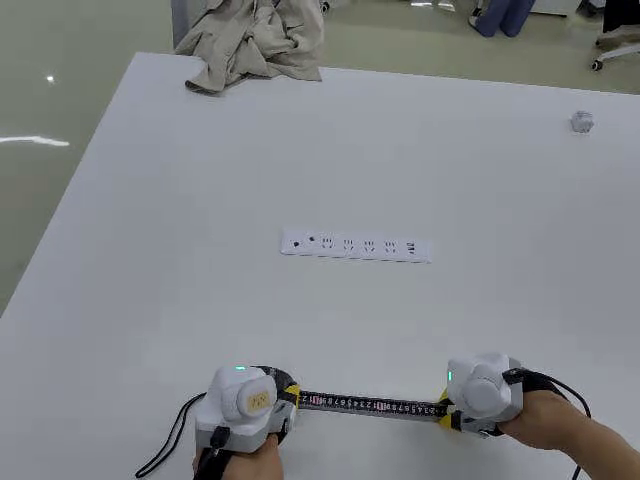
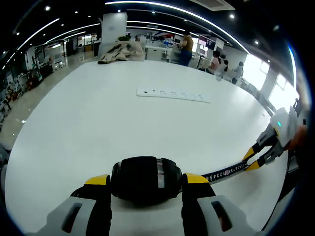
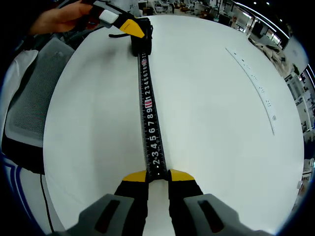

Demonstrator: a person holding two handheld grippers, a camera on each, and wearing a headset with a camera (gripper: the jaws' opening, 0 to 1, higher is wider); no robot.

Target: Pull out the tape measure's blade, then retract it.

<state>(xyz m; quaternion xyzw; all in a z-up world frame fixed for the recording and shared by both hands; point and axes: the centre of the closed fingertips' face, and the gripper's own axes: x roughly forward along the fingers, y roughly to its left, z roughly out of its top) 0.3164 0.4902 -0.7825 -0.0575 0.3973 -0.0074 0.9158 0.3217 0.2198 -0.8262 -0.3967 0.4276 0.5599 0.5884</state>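
The black tape measure case (image 2: 145, 178) sits clamped between the yellow-tipped jaws of my left gripper (image 2: 146, 181), low on the white table (image 1: 330, 170). Its black blade (image 1: 370, 405) with white numbers runs right, pulled out a short way, to my right gripper (image 1: 447, 408). In the right gripper view the blade (image 3: 149, 118) stretches away to the case (image 3: 141, 37), and my right gripper (image 3: 157, 176) is shut on the blade's end. In the head view the left gripper (image 1: 288, 402) is at the bottom, left of centre.
A white power strip (image 1: 355, 245) lies flat in the middle of the table. A beige garment (image 1: 255, 40) is heaped at the far left corner, and a small crumpled ball (image 1: 582, 122) rests far right. People stand beyond the table.
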